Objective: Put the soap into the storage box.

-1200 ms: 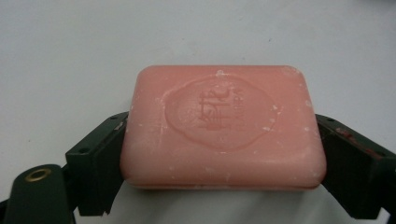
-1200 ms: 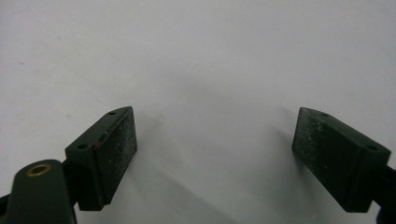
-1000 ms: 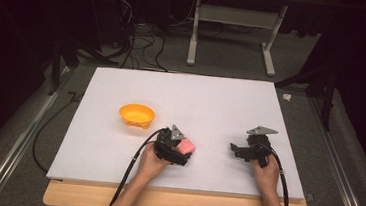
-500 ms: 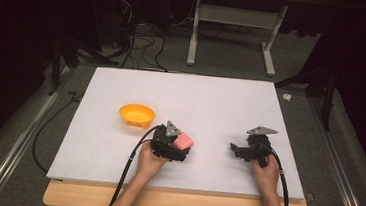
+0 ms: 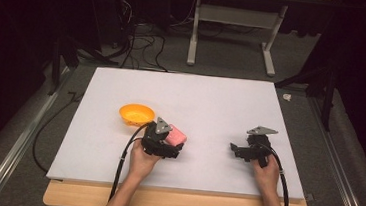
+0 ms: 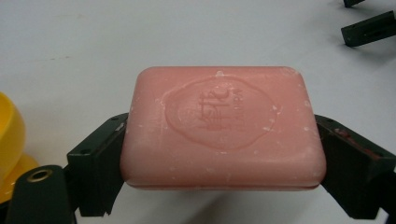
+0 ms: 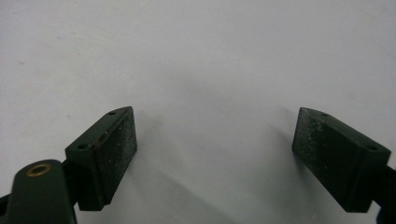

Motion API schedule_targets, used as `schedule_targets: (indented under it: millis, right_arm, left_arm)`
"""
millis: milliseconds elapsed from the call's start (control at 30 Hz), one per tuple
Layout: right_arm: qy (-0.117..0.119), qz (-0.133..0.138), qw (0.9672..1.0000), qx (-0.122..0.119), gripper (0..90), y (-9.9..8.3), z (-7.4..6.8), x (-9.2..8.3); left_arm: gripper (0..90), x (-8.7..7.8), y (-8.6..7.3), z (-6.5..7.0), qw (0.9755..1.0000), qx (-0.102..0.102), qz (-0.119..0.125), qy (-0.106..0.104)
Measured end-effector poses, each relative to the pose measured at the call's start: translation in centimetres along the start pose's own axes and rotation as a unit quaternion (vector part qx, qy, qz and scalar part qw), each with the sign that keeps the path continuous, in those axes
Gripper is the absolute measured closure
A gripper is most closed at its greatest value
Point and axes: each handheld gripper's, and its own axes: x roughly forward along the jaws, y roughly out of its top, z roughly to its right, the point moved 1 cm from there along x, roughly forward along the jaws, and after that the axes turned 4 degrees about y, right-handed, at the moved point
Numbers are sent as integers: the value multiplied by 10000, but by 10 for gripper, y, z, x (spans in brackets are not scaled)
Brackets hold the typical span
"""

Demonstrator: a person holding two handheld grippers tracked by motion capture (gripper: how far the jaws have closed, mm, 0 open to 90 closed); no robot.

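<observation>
Pink soap bar (image 6: 223, 128) clamped by its two short ends between the jaws of the left gripper (image 5: 167, 144), stamped face up and level, a shadow under it so probably lifted just off the white board (image 5: 211, 100). Long axis runs jaw to jaw, crosswise to the gripper; in the high view that axis slants from upper left to lower right. Step looks like carry after pickup. Yellow bowl (image 5: 137, 114) sits near, up-left of the gripper, its rim showing at the left edge of the left gripper view. Next move, I judge: swing the soap over the bowl, lower it, let go. Right gripper (image 5: 239, 151) well apart, jaws wide, holding nothing, low over bare board
</observation>
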Motion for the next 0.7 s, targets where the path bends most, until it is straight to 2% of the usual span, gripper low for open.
schedule_targets:
  millis: [700]
  right_arm:
    - [6, 0, 10000, 2, 145, 0, 0, 0]
  left_arm:
    - [136, -24, -4, -18, 9993, -305, 139, 145]
